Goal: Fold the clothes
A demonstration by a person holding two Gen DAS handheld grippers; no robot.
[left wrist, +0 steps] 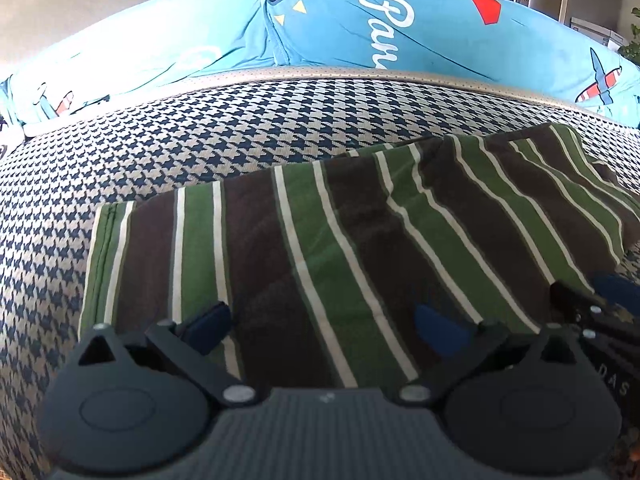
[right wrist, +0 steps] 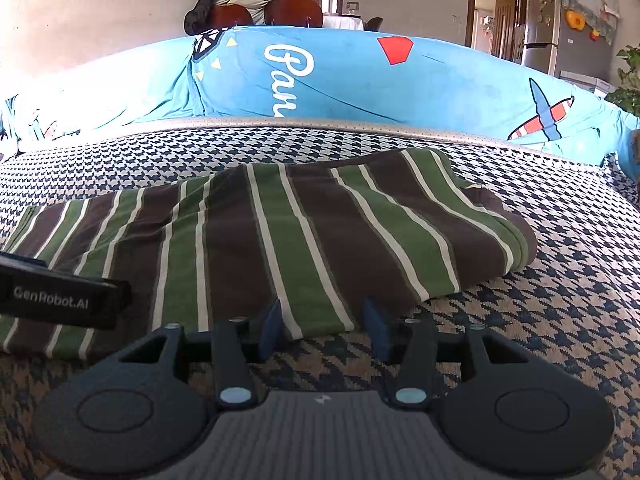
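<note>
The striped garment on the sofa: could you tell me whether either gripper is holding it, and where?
Nothing is held: the left gripper is open over the striped garment, the right gripper open at its near hem.

The striped garment [left wrist: 360,240] runs under the left tool [left wrist: 324,326], hiding its near hem; the right tool [left wrist: 600,308] is cut by the frame edge; white lettering [right wrist: 286,80] on the blue cover [right wrist: 400,88] sinks behind the cushion; the garment's far side is unseen.

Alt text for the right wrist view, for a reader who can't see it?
The right gripper, fingers open, sits at the near edge of a green, brown and white striped garment on a houndstooth cover. The left gripper enters at left; blue printed bedding lies behind.
</note>
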